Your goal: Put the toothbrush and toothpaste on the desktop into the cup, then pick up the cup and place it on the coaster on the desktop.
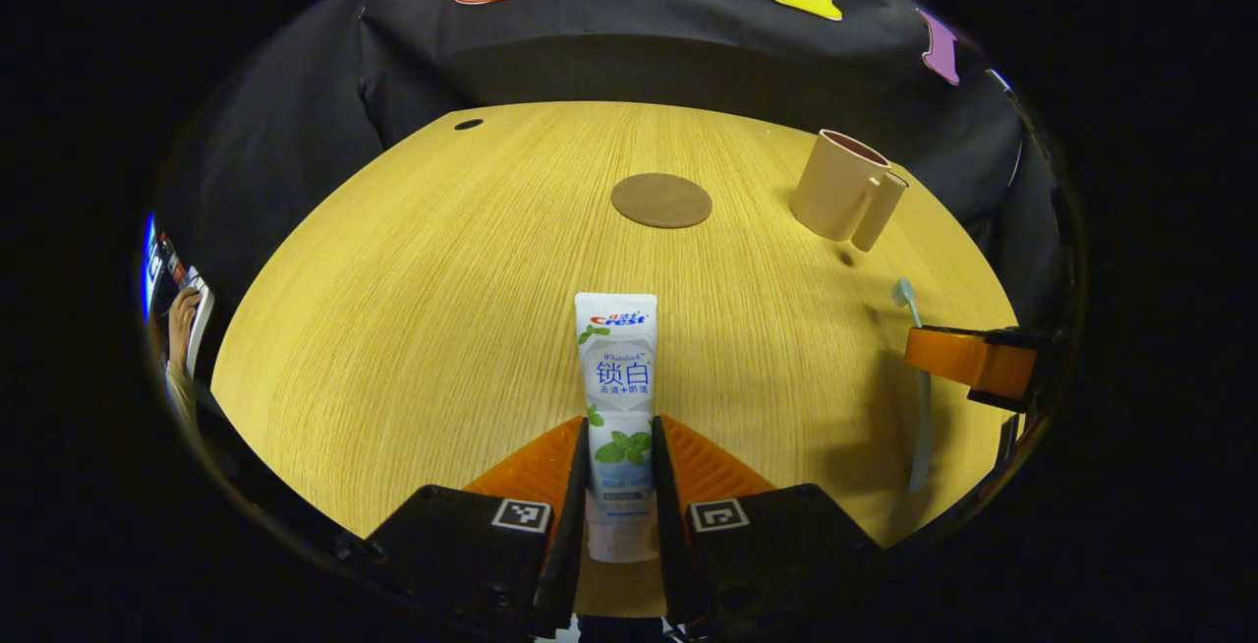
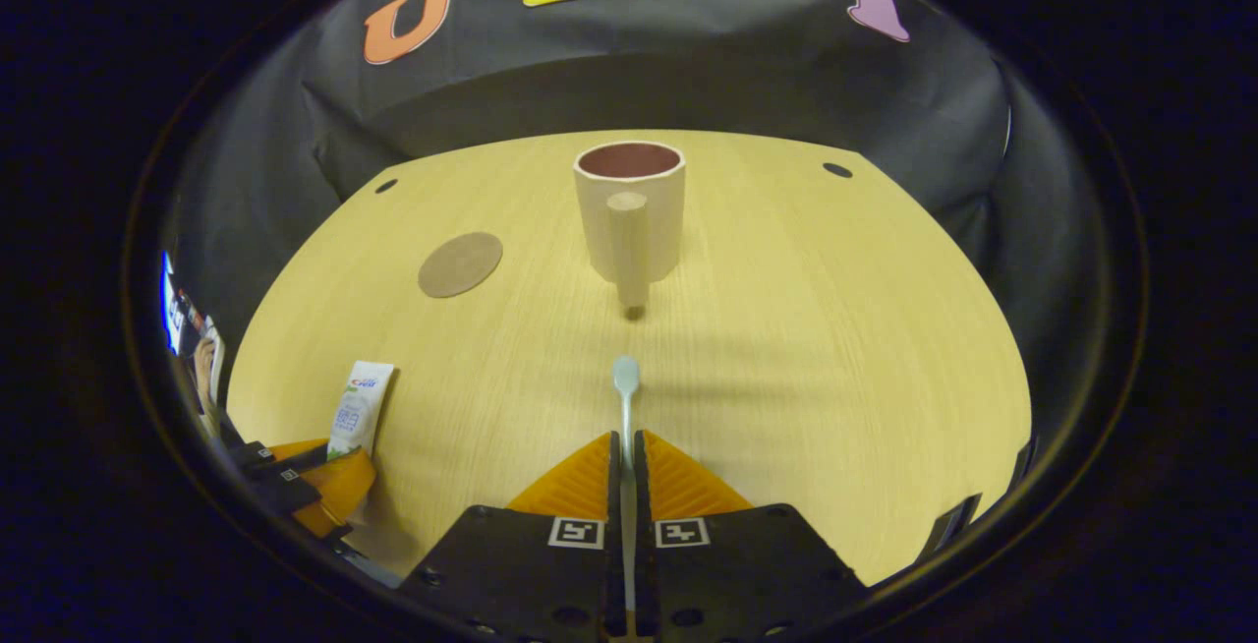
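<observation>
Left gripper view: low over near desk edge, facing the back wall. Right gripper view: same. Shared: cup [image 1: 840, 186] [image 2: 629, 210] at 1 and 12 o'clock, coaster [image 1: 661, 200] [image 2: 460, 264].

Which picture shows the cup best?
The right gripper view: the cup stands straight ahead in the middle, handle toward the camera and its open top showing. In the left gripper view the cup sits off to the right and looks tilted.
</observation>
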The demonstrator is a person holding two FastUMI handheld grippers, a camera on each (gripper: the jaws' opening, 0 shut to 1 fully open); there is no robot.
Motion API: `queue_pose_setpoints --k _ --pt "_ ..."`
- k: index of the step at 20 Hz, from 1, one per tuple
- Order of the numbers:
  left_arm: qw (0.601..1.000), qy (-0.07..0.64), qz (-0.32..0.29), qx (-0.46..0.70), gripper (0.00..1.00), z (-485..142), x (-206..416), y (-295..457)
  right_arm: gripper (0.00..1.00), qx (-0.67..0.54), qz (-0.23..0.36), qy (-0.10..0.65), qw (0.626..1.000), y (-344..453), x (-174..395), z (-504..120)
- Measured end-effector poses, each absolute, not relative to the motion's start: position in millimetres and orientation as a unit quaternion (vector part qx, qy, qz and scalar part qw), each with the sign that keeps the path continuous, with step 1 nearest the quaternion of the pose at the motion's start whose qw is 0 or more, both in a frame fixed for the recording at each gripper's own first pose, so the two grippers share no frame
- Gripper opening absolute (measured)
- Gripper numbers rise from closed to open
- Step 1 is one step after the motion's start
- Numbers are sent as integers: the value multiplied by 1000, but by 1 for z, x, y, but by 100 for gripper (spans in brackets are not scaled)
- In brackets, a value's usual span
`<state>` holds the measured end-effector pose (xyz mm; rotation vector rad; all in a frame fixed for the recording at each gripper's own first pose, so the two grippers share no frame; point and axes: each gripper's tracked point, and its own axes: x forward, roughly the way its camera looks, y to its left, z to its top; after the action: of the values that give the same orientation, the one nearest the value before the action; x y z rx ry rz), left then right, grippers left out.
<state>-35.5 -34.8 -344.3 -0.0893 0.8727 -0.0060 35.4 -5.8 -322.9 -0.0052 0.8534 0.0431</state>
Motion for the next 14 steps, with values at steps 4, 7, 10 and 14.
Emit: queue_pose_setpoints --k 4,7,10,14 --pt "915 402 -21 -39 33 -330 -41 -41 4 2 21 400 916 -7 32 -308" --pt "917 395 -35 -39 29 -322 -43 -47 4 11 22 388 921 -9 28 -296" --pt "912 404 -42 -48 27 -322 -47 -51 4 20 21 372 928 -11 28 -279" --pt "913 403 -40 -48 27 -317 -48 -48 4 35 20 336 941 -14 26 -246"
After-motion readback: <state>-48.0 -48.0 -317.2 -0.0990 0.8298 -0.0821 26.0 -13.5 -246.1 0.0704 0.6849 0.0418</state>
